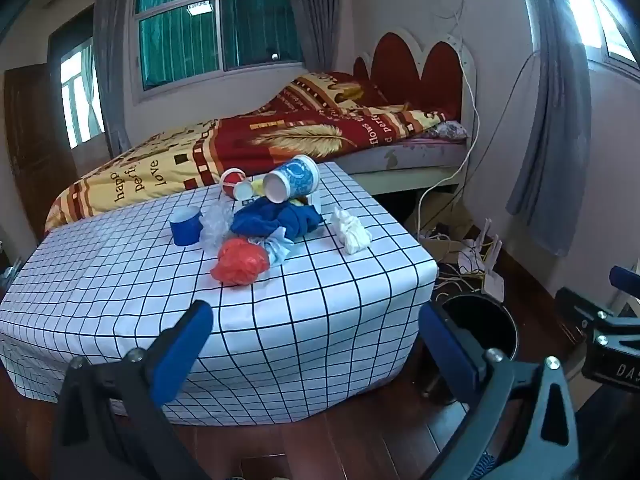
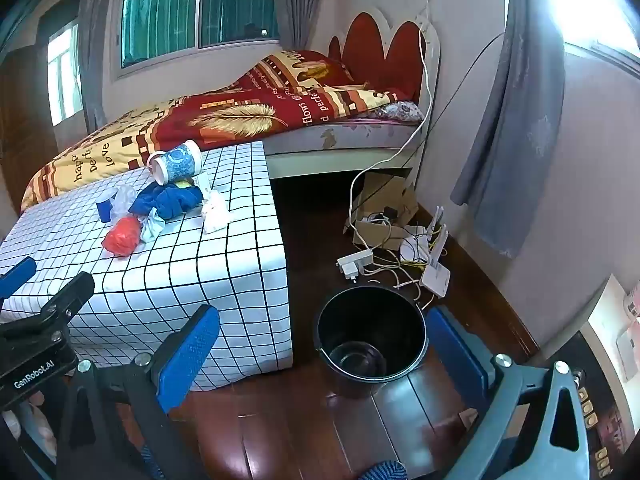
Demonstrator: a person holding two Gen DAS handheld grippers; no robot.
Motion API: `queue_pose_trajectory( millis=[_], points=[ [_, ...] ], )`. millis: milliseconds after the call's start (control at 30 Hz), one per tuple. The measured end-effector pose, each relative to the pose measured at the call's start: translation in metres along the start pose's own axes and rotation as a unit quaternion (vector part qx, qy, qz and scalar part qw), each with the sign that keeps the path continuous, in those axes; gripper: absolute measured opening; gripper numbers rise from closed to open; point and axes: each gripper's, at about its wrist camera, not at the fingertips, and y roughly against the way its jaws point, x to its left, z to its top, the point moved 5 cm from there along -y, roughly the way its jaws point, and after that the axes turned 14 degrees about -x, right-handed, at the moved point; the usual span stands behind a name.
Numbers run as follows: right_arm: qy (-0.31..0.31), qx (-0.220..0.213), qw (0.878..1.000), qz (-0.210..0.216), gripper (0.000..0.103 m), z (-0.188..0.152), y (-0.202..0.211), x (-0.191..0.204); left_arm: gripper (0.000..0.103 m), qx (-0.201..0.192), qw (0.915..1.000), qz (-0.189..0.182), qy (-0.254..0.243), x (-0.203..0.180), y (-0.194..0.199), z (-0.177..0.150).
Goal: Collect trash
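Note:
Trash lies on the checked tablecloth (image 1: 120,280): a red crumpled bag (image 1: 240,261), blue cloth (image 1: 276,220), a white paper wad (image 1: 352,232), a small blue cup (image 1: 185,226), clear plastic (image 1: 216,224), a tipped blue-patterned paper cup (image 1: 294,178) and a red-white cup (image 1: 232,180). My left gripper (image 1: 316,340) is open and empty, near the table's front edge. My right gripper (image 2: 320,344) is open and empty above the black bin (image 2: 370,336) on the floor. The red bag (image 2: 122,236), the cloth (image 2: 168,200) and the wad (image 2: 216,212) also show in the right wrist view.
A bed with a red and yellow blanket (image 1: 240,140) stands behind the table. Cables, a power strip (image 2: 356,260), a router (image 2: 434,276) and a cardboard box (image 2: 384,200) litter the floor by the wall. The bin (image 1: 480,324) sits right of the table.

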Motion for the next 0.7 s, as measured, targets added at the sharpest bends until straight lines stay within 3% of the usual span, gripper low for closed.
queue_pose_trajectory(
  millis=[700],
  points=[
    [0.006,-0.005,1.0,0.007,0.103,0.0039,0.0002,0.0066,0.103,-0.003,1.0,0.0,0.005,-0.0019,-0.0014,-0.0015]
  ],
)
